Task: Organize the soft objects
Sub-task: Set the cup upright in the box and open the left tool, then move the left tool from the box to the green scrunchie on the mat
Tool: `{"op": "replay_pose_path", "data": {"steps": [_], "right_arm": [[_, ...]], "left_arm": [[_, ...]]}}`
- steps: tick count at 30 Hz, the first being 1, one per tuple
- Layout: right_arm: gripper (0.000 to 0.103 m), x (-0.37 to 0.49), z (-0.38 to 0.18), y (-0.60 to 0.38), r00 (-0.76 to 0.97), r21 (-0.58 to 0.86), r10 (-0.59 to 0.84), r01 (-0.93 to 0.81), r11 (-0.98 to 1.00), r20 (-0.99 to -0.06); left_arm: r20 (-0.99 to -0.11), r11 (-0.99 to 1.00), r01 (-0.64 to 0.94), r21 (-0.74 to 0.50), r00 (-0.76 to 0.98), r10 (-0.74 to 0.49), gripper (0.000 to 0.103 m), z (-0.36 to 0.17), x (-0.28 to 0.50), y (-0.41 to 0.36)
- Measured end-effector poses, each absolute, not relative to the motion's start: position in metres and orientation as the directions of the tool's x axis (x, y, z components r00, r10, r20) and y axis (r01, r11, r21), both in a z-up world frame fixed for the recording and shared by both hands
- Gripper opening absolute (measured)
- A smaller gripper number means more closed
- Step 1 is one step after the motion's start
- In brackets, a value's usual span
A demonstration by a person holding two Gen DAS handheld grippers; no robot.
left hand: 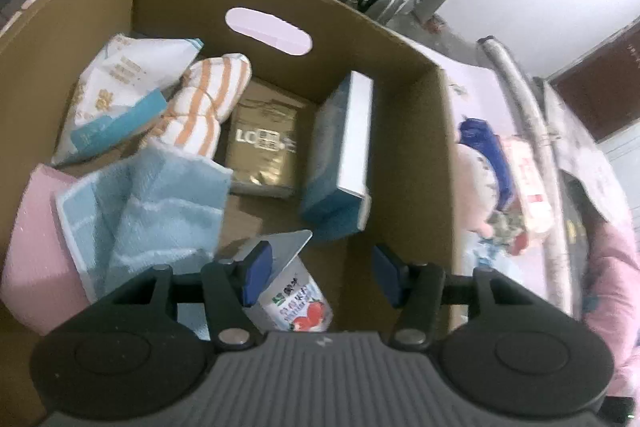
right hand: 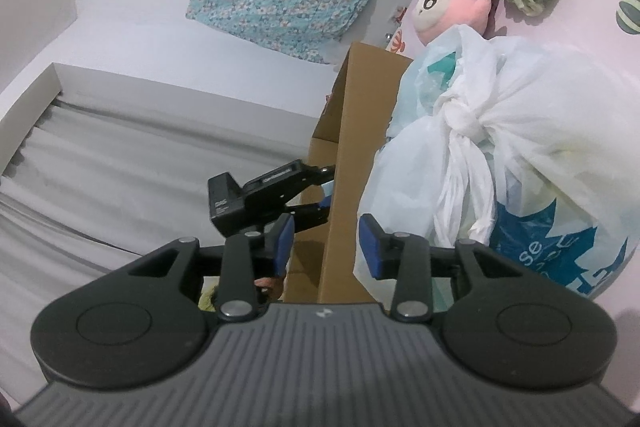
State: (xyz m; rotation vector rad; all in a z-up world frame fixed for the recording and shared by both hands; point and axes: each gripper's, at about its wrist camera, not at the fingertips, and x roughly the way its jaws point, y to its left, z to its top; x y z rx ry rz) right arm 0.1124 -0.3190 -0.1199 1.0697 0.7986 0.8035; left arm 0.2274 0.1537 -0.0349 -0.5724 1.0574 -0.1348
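The left gripper [left hand: 322, 277] points down into an open cardboard box [left hand: 404, 155], its jaws apart and gripping nothing. Just under its left finger a yogurt cup [left hand: 298, 301] with a peeled foil lid lies near the box's near wall. A light blue towel [left hand: 160, 211] is heaped in the near left corner over a pink pad [left hand: 32, 259]. Toward the far left corner lie an orange-striped cloth [left hand: 208, 103] and a white packet [left hand: 120, 95]. A gold pouch [left hand: 264, 147] rests on the box floor, and a blue carton [left hand: 340, 163] leans against the right wall.

The right gripper [right hand: 326, 247] is released too, empty, level with the box's outer corner. A knotted white plastic bag [right hand: 500, 131] sits beside that box, with a pink plush toy [right hand: 444, 5] beyond it.
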Motion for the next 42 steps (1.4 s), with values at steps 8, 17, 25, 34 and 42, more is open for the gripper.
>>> {"op": "replay_pose_path", "data": {"steps": [8,17,25,34,42], "right_arm": [[0.041,0.11,-0.12,-0.316,0.472,0.949,0.867,-0.169,0.267,-0.16],[0.043,0.107,-0.117,-0.319,0.477,0.948,0.865,-0.172,0.266,-0.156],[0.046,0.099,-0.111,-0.322,0.483,0.944,0.863,-0.191,0.269,-0.149],[0.063,0.081,-0.104,-0.335,0.52,0.911,0.83,-0.209,0.355,-0.204],[0.071,0.059,-0.1,-0.351,0.56,0.874,0.786,-0.207,0.439,-0.262]], "left_arm": [[-0.733,0.794,-0.124,-0.595,0.488,-0.473,0.054,-0.031,0.214,0.138],[-0.726,0.786,-0.128,-0.605,0.493,-0.48,0.062,-0.038,0.194,0.144],[-0.698,0.849,-0.067,-0.524,0.605,-0.382,0.083,0.004,0.169,0.139],[-0.572,0.918,0.085,-0.387,0.759,-0.311,0.093,0.053,0.088,0.108],[-0.457,0.889,0.128,-0.44,0.82,-0.345,0.1,0.055,0.031,0.082]]}}
